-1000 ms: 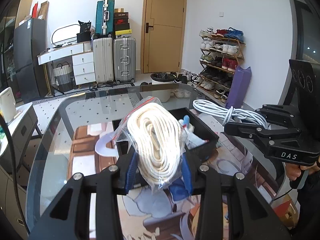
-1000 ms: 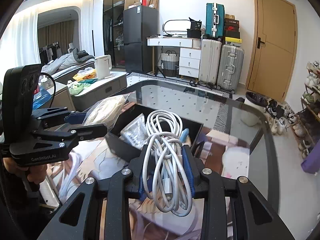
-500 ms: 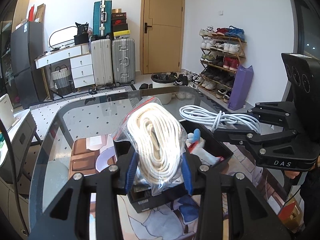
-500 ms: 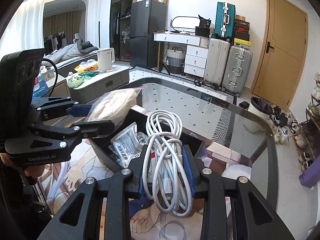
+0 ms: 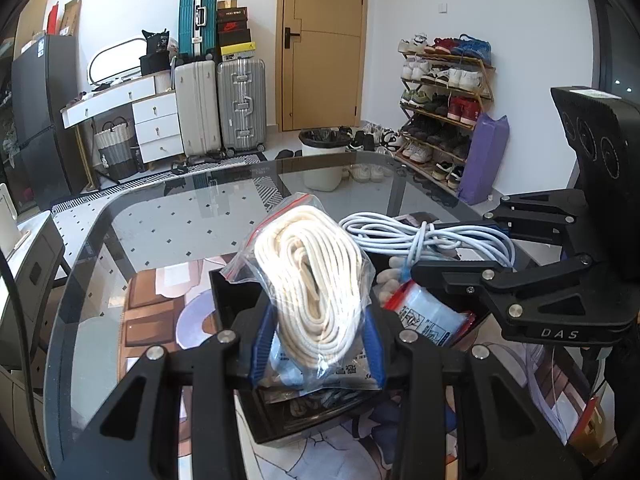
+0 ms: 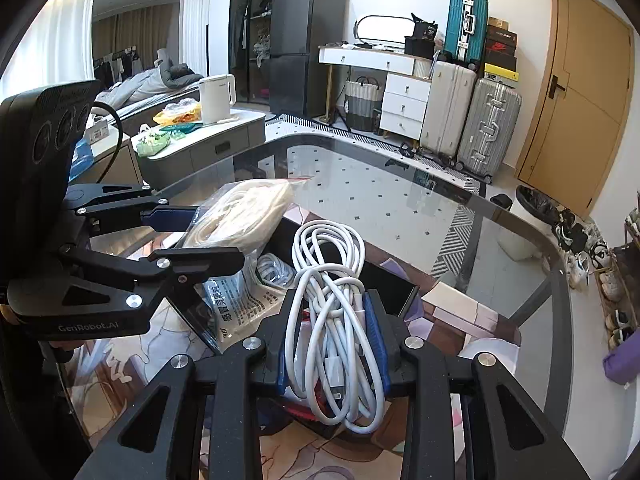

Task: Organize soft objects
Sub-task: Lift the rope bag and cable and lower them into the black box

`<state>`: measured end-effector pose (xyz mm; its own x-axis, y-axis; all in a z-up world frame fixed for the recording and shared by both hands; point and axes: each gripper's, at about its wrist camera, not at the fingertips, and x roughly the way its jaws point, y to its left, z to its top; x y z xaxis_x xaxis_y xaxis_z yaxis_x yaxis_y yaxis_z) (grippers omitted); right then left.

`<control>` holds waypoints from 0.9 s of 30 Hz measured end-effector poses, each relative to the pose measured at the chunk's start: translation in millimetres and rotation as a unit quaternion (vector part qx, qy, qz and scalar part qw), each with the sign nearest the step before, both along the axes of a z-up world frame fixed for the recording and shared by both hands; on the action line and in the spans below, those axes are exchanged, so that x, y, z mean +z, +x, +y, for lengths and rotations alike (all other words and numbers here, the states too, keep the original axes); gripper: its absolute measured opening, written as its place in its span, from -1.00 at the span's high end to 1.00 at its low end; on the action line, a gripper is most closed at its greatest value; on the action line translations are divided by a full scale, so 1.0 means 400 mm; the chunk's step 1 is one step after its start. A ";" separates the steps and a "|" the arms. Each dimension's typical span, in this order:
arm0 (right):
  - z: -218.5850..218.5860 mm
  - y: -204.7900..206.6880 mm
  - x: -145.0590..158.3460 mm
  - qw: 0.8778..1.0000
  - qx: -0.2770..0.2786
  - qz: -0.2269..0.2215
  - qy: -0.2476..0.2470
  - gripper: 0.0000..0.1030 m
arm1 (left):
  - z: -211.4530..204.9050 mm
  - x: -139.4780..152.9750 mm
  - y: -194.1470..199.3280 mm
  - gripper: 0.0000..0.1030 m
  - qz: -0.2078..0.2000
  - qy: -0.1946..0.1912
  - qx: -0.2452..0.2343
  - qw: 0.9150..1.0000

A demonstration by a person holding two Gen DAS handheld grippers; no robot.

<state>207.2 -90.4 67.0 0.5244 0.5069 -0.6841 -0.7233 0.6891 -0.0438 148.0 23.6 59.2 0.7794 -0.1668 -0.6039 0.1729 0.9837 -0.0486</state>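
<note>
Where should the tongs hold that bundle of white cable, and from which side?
Grip the white cable bundle across its middle, where a wrap binds the loops, coming in along its length. The right tongs hold it this way, and the loose loops at both ends stay gathered.

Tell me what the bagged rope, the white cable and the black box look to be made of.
Bagged rope: cream twisted strands, likely cotton, in a clear glossy plastic zip bag, creased and glinting.
White cable: smooth rubbery plastic sheath with a slight sheen.
Black box: thin, rigid dark walls, probably plastic; hard to say.
</note>
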 end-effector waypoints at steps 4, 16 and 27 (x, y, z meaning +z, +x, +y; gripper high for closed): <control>0.013 0.017 -0.023 1.000 0.009 0.008 -0.009 0.38 | -0.004 -0.017 0.014 0.26 0.009 0.006 -0.001 1.000; 0.052 0.052 -0.058 0.999 0.031 0.021 -0.027 0.38 | -0.008 -0.049 0.022 0.26 0.022 0.019 -0.002 1.000; 0.062 0.057 -0.085 0.999 0.027 0.033 -0.024 0.38 | -0.015 -0.053 0.014 0.24 0.012 0.031 -0.004 0.999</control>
